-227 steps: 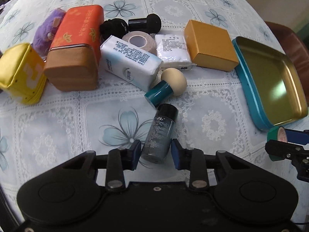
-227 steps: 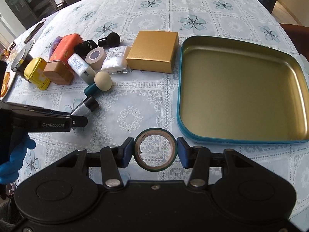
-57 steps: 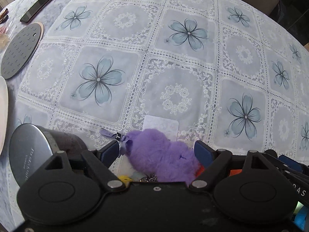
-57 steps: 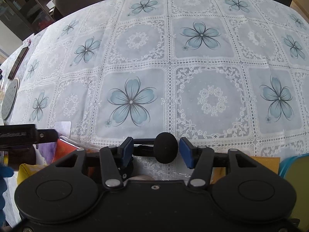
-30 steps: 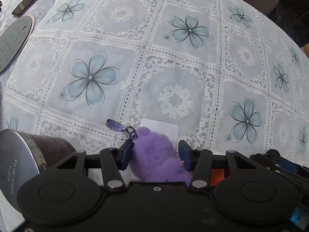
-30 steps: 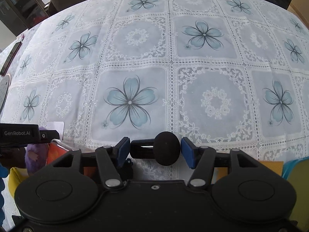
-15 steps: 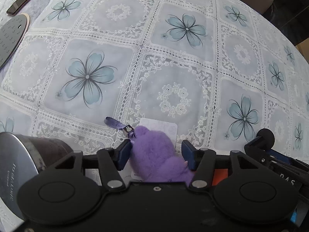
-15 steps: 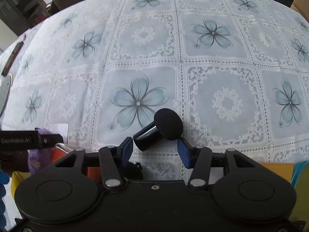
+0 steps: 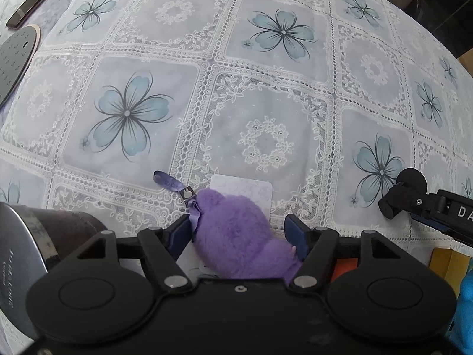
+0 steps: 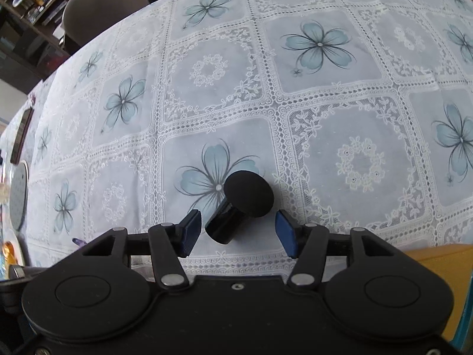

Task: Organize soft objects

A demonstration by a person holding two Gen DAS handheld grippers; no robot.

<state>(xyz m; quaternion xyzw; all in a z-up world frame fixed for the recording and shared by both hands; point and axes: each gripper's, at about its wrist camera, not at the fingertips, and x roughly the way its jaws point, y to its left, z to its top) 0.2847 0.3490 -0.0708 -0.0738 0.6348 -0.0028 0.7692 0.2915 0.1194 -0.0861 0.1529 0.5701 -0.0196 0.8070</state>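
The plush (image 9: 236,230) runs under the left gripper's body, its near end hidden, as does the yellow box (image 10: 437,263) beside the right gripper.

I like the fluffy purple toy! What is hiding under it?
A white card pokes out from under the purple toy, flat on the tablecloth. The rest of the card and anything else beneath is covered.

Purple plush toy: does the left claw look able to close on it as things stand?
Probably yes. The purple plush toy already sits between the fingers of the left claw, whose jaws have just been opening and stand apart. Nothing lies between the pads and the fur, though its purple strap trails out.
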